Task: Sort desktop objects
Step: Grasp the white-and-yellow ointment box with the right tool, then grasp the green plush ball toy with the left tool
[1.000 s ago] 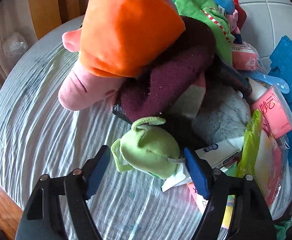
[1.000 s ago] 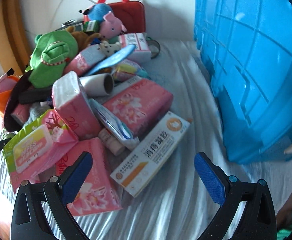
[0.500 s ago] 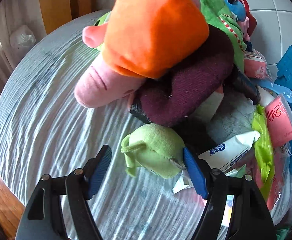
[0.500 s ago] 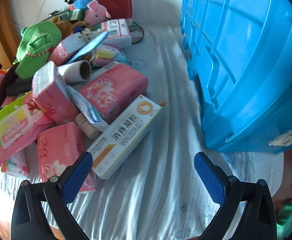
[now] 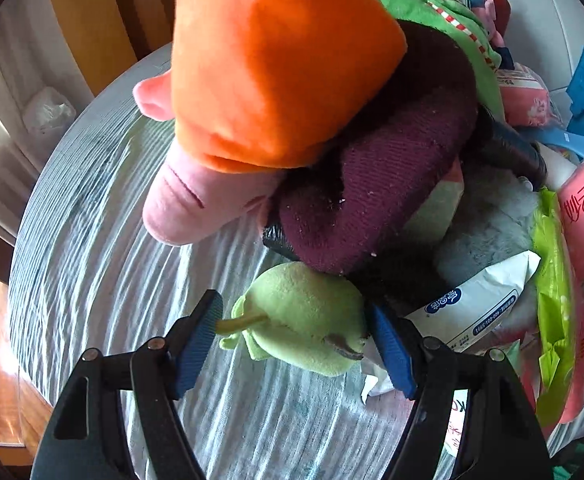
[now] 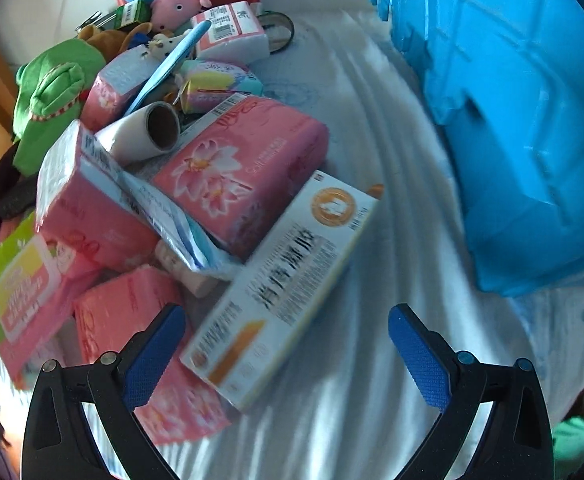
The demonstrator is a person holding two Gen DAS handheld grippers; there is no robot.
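Note:
A green plush pear (image 5: 307, 316) lies on the white cloth at the foot of a pile of toys. My left gripper (image 5: 293, 308) stands open around it: the right pad (image 5: 391, 348) is against the pear's side and the left pad (image 5: 198, 338) is just clear of its stem. A white and orange carton (image 6: 288, 280) leans on pink tissue packs (image 6: 244, 168). My right gripper (image 6: 286, 320) hangs open over it, with the carton's near end between the fingers and neither pad touching it.
An orange and pink plush (image 5: 276, 60) and a maroon slipper (image 5: 375, 192) tower right behind the pear. A wipes pack (image 6: 16, 284), a cardboard roll (image 6: 144, 132) and more plush toys crowd the pile. A big blue crate (image 6: 511, 120) stands on the right. The table's edge (image 5: 12, 320) drops off at left.
The left gripper has closed in on the pear, which now sits deeper between its fingers. The right gripper has sunk towards the carton, which now reaches between its fingers.

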